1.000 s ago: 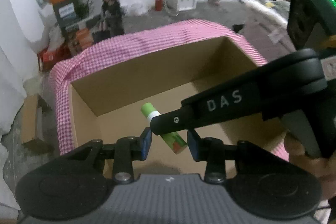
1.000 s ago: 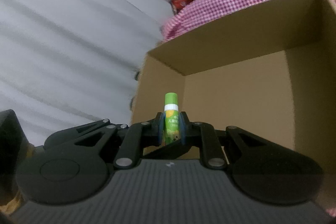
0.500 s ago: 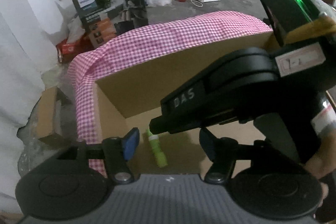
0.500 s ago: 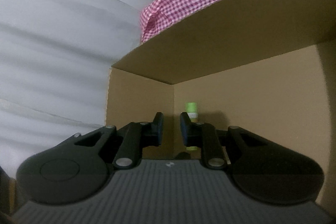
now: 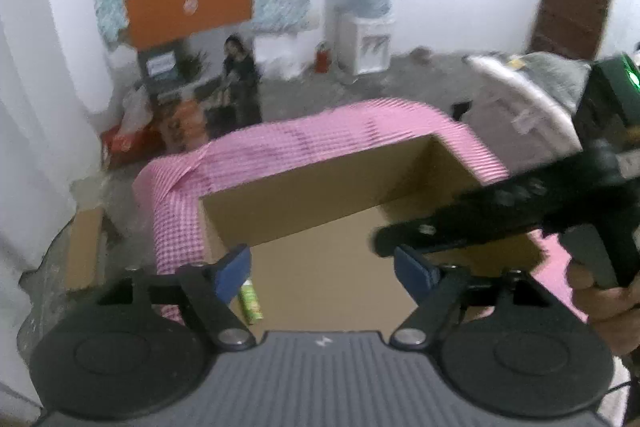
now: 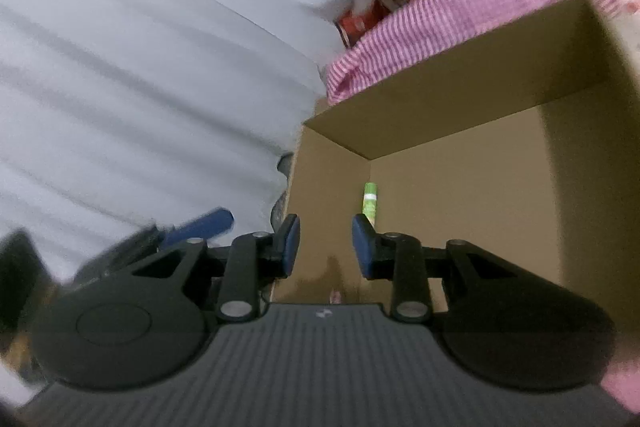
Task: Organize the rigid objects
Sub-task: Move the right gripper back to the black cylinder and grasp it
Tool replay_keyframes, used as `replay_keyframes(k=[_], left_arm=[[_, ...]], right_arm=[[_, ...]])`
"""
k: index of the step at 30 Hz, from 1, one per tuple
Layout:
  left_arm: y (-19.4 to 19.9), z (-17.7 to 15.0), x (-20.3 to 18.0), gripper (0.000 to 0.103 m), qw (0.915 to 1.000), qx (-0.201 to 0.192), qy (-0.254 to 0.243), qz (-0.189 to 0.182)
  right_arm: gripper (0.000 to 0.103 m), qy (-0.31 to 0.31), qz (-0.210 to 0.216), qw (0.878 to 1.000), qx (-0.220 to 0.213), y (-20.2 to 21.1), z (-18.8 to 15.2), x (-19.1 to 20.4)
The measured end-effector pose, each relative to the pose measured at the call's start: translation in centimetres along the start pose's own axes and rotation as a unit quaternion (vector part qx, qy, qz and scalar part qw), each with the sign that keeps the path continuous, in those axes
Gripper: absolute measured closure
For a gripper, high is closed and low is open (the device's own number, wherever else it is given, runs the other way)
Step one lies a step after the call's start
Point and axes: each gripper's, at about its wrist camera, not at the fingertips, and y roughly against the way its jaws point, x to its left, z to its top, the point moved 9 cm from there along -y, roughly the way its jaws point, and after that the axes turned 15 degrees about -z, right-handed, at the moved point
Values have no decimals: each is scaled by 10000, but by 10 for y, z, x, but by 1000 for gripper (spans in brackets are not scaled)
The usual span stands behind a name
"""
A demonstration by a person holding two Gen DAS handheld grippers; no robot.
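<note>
Right wrist: green tube (image 6: 369, 202), its label writing blurred.

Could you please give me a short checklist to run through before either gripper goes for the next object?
1. Green tube lies on the floor of the cardboard box: ok.
2. Right gripper free of the tube, jaws just been opening, nothing between them: ok.
3. Left gripper empty, jaws just been opening wide: ok.
4. Grippers apart from each other: cannot tell, they look close.
5. Next object located: not ok, none in view.
</note>
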Motion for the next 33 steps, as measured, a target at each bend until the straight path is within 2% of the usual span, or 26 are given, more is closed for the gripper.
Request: replay_keyframes(k=[5, 8, 11, 14, 18, 23, 26, 28, 33], left_arm=[[27, -19, -52, 10, 9983, -308, -228, -435], [25, -41, -81, 9, 9967, -361, -305, -663], [9, -72, -114, 9, 9947, -337, -453, -863], [-17, -101, -143, 9, 9922, -244, -631, -1047], [-64, -133, -170, 13, 9900, 30, -641, -1258], [-114, -151, -180, 41, 9899, 355, -458, -1293], [-135, -154, -179, 51, 9897, 481, -403, -1291], [-145, -153, -179, 56, 9889, 565, -424, -1303], [-160, -151, -179, 59, 9875, 684, -459, -1347]], right_arm=[[72, 260, -50, 9970, -721, 87, -46, -23], [72, 391, -324, 9926, -1108, 130, -78, -50], [72, 448, -725, 9882, -1273, 145, -109, -86], [72, 475, -1075, 9866, -1133, 135, -136, -117], [72, 476, -1429, 9854, -791, 100, -154, -149], [73, 631, -1600, 9839, -488, 66, -160, -160], [75, 748, -1676, 9823, -383, 40, -147, -165], [77, 818, -1694, 9817, -310, 27, -142, -163], [82, 893, -1806, 9794, -98, 9, -138, -165]])
